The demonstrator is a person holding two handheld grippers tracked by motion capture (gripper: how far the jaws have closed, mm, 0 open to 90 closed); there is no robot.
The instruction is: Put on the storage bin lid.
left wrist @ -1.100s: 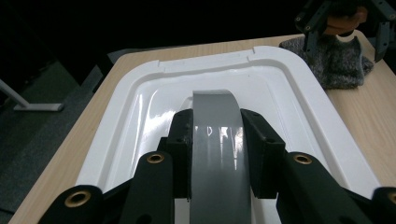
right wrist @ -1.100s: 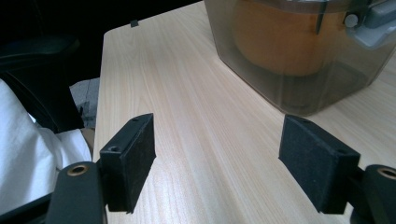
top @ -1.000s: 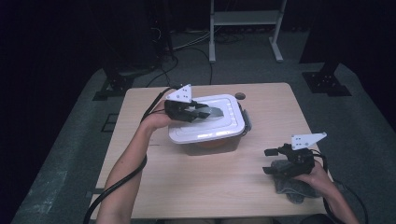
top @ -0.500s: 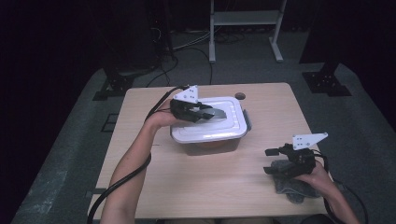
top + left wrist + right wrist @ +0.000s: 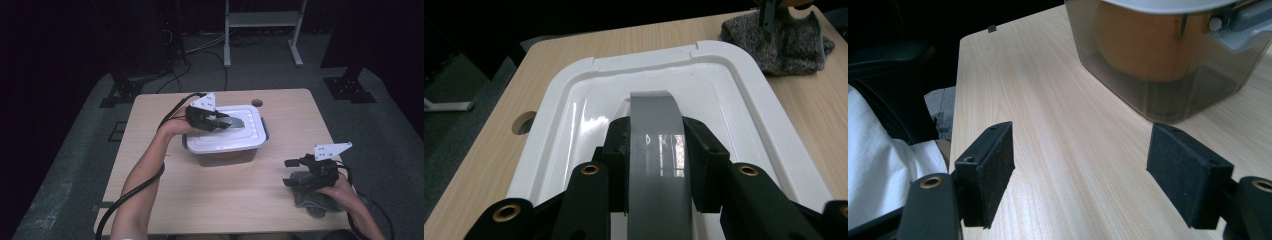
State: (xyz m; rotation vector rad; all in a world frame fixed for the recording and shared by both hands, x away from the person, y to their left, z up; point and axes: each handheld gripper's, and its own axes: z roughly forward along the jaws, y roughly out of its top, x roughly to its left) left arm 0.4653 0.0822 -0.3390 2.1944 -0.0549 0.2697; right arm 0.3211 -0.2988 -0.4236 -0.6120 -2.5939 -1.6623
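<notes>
A clear plastic box with a white lid stands in the middle of the wooden table. Something orange shows through its wall. A grey strap handle arches over the lid, and my left gripper is shut on it from the left side of the box. In the high view that gripper sits over the lid. My right gripper rests low at the front right, open, with bare table between its jaws, pointing toward the box.
A grey knitted cloth lies under the right hand near the table's front right corner, also seen as the cloth beyond the lid. A round hole is in the table's far edge. A grey latch clips the box's side.
The lid sat slightly tilted a second ago and now lies level on the box, with the left gripper still on the handle. The right gripper has stayed put.
</notes>
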